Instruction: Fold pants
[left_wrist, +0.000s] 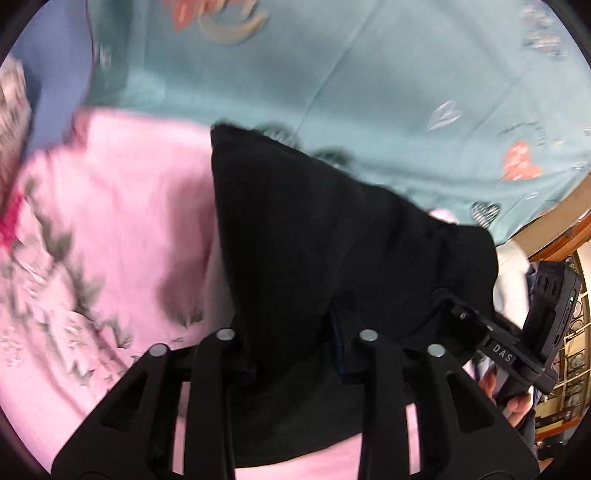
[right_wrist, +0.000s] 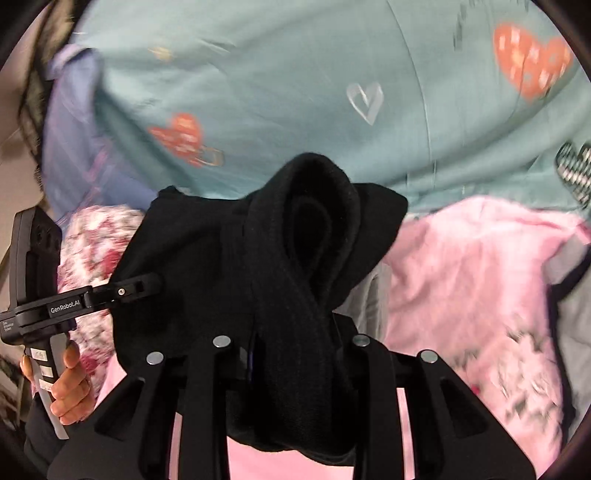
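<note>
The black pants (left_wrist: 317, 236) hang stretched between both grippers above the bed. My left gripper (left_wrist: 295, 343) is shut on one end of the pants; the cloth drapes over its fingers and hides the tips. My right gripper (right_wrist: 291, 343) is shut on the ribbed waistband of the pants (right_wrist: 295, 266), which bunches in a loop above the jaws. The right gripper shows in the left wrist view (left_wrist: 480, 321), gripping the far end of the cloth. The left gripper shows in the right wrist view (right_wrist: 125, 290), clamped on the pants' left edge.
A teal sheet with heart prints (left_wrist: 369, 74) covers the bed. Pink printed clothing (left_wrist: 110, 221) lies under the pants, also in the right wrist view (right_wrist: 480, 277). A red-and-white patterned cloth (right_wrist: 92, 251) and a blue cloth (right_wrist: 74, 147) lie at the left. A wooden bed frame (left_wrist: 554, 243) runs at the right.
</note>
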